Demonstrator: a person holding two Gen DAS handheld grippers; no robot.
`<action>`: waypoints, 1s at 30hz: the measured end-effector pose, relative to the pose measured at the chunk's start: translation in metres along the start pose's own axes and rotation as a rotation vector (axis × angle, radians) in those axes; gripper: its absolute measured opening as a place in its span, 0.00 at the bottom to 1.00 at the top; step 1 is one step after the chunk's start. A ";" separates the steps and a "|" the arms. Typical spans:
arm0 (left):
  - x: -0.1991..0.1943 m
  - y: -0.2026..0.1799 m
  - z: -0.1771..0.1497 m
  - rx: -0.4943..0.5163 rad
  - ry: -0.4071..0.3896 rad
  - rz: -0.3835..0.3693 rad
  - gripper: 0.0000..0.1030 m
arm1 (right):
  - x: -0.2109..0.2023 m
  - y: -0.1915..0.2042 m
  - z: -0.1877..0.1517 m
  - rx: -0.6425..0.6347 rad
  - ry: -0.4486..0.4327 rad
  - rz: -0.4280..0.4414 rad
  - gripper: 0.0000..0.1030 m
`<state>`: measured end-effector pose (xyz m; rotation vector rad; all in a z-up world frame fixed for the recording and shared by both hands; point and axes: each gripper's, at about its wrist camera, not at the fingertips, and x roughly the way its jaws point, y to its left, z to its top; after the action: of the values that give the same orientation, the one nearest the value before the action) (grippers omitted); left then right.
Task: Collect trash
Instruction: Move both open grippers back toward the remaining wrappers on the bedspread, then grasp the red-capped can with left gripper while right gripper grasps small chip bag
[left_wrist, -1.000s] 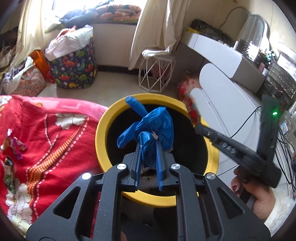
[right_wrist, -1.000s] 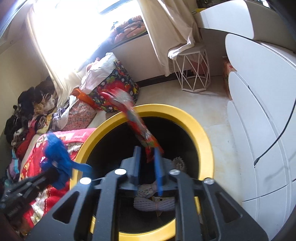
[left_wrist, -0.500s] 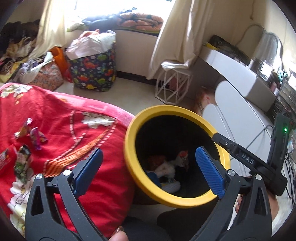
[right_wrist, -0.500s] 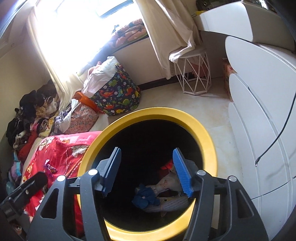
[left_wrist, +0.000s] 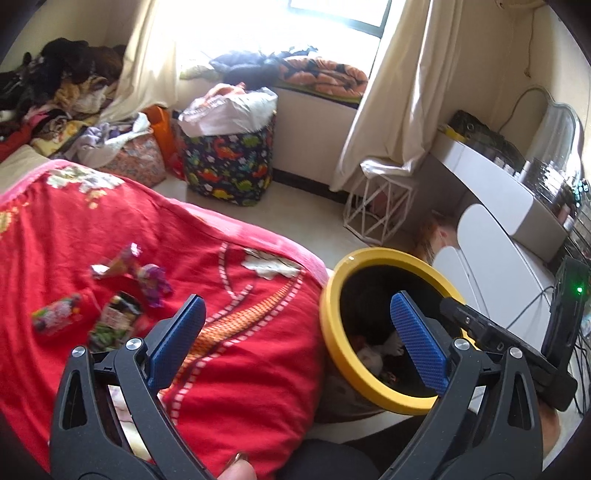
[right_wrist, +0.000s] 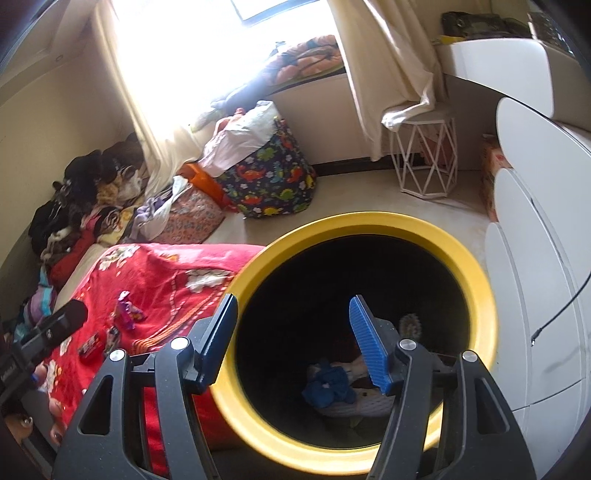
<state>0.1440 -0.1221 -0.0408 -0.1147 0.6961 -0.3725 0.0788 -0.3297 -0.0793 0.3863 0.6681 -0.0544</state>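
Note:
A yellow-rimmed black trash bin (left_wrist: 334, 295) (right_wrist: 458, 243) stands beside a bed with a red blanket (left_wrist: 240, 369) (right_wrist: 166, 280). Inside the bin lie a blue crumpled bag (right_wrist: 328, 386) and other wrappers. Several snack wrappers lie on the blanket, among them a purple one (left_wrist: 153, 280) (right_wrist: 127, 314), a green and red one (left_wrist: 112, 321) and a pink one (left_wrist: 57, 314). My left gripper (left_wrist: 295, 339) is open and empty, between the blanket and the bin. My right gripper (right_wrist: 293, 339) is open and empty above the bin's left rim.
A dinosaur-print laundry basket (left_wrist: 229, 166) (right_wrist: 273, 184) and a white wire stool (left_wrist: 376, 206) (right_wrist: 424, 162) stand on the floor beyond the bin. White rounded furniture (left_wrist: 491, 258) (right_wrist: 535, 258) is at the right. Clothes are piled at the far left (left_wrist: 55, 99).
Both grippers opened and dropped their trash, the blue bag and a red wrapper, into the bin. The left gripper then swung left toward the blanket. The right gripper shifted slightly left.

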 end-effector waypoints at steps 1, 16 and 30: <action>-0.004 0.004 0.001 -0.001 -0.012 0.010 0.89 | 0.000 0.006 0.000 -0.011 -0.001 0.006 0.66; -0.032 0.063 0.002 -0.048 -0.084 0.133 0.89 | 0.004 0.085 -0.008 -0.160 0.029 0.112 0.71; -0.043 0.169 -0.017 -0.191 -0.044 0.264 0.89 | 0.035 0.174 -0.030 -0.331 0.128 0.229 0.71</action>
<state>0.1525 0.0509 -0.0660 -0.2091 0.6927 -0.0499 0.1186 -0.1544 -0.0647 0.1453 0.7403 0.2980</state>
